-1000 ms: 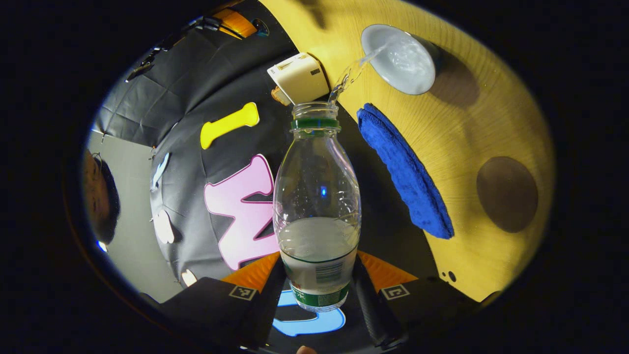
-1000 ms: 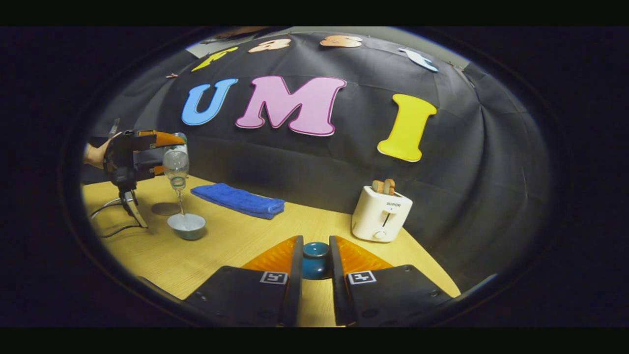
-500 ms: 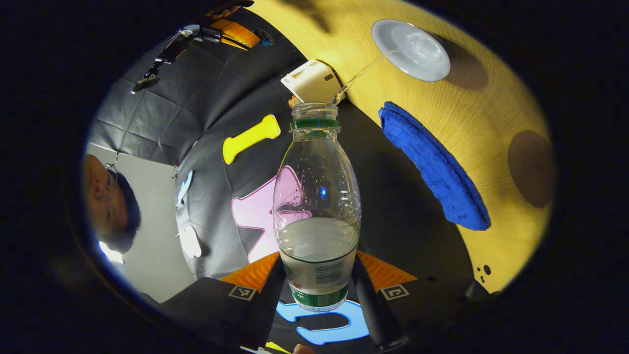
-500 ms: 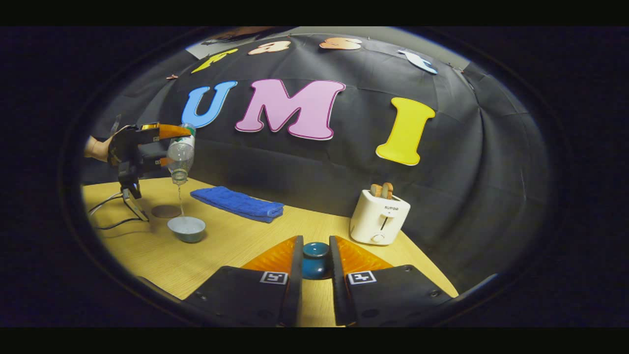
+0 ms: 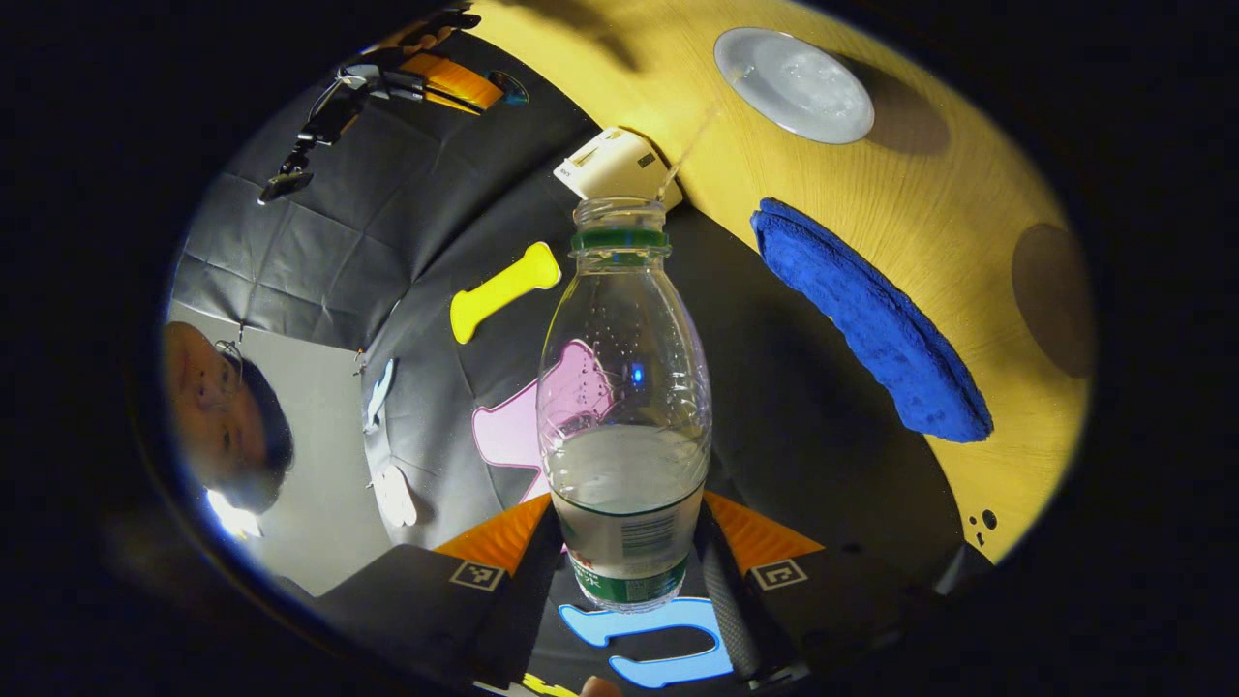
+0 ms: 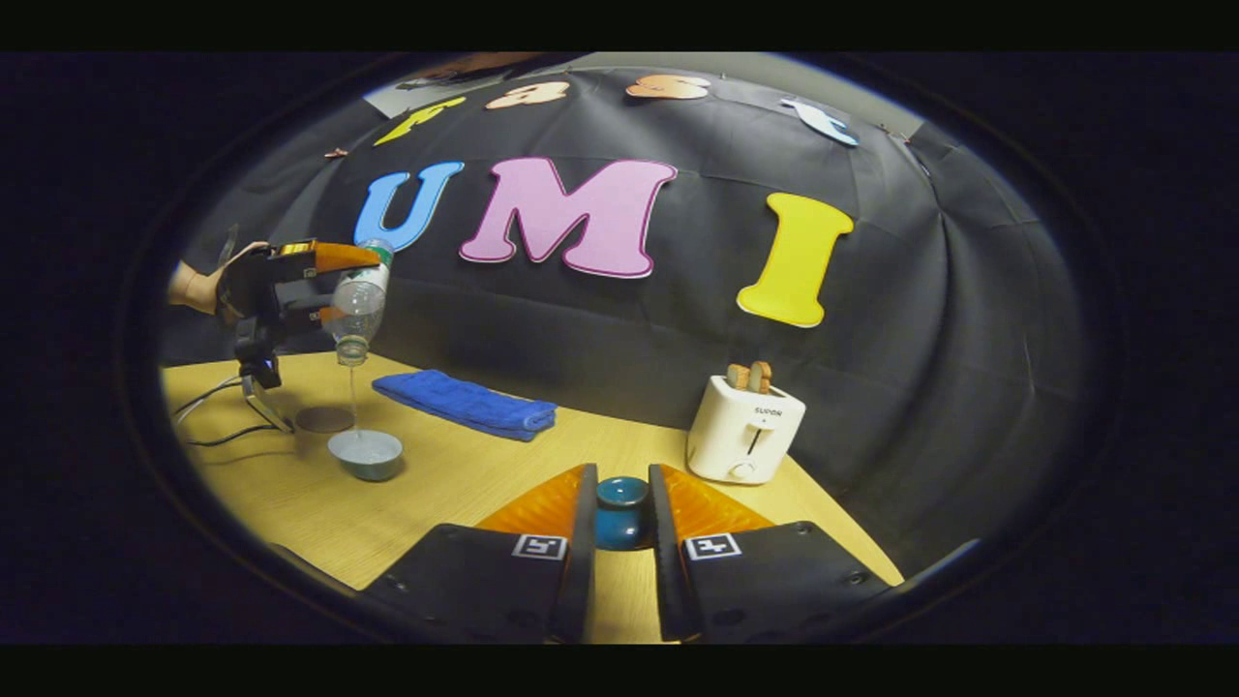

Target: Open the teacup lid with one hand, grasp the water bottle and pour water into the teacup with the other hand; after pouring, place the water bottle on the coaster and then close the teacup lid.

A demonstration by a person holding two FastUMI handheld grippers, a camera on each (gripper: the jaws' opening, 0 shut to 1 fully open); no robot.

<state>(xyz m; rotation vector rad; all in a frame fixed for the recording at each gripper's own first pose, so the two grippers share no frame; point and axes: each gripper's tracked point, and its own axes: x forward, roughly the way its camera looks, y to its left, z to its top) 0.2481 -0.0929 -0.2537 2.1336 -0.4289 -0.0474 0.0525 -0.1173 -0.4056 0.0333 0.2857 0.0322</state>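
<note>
We hold the water bottle [image 5: 624, 387] pinched between the left tool's [image 5: 624, 571] fingers, tilted neck-down above the open teacup [image 6: 365, 453], a thin stream falling into it. The right tool [image 6: 619, 542] is clamped on the teacup lid [image 6: 621, 511], well apart near the toaster [image 6: 743, 431]. We judge pouring nearly done: the coaster [image 6: 323, 418] lies just beside the cup on the surface [image 6: 465, 484], nearer our left tool.

Left claw [image 5: 624, 581] tilted, clamped; right claw [image 6: 619, 528] level, clamped.
</note>
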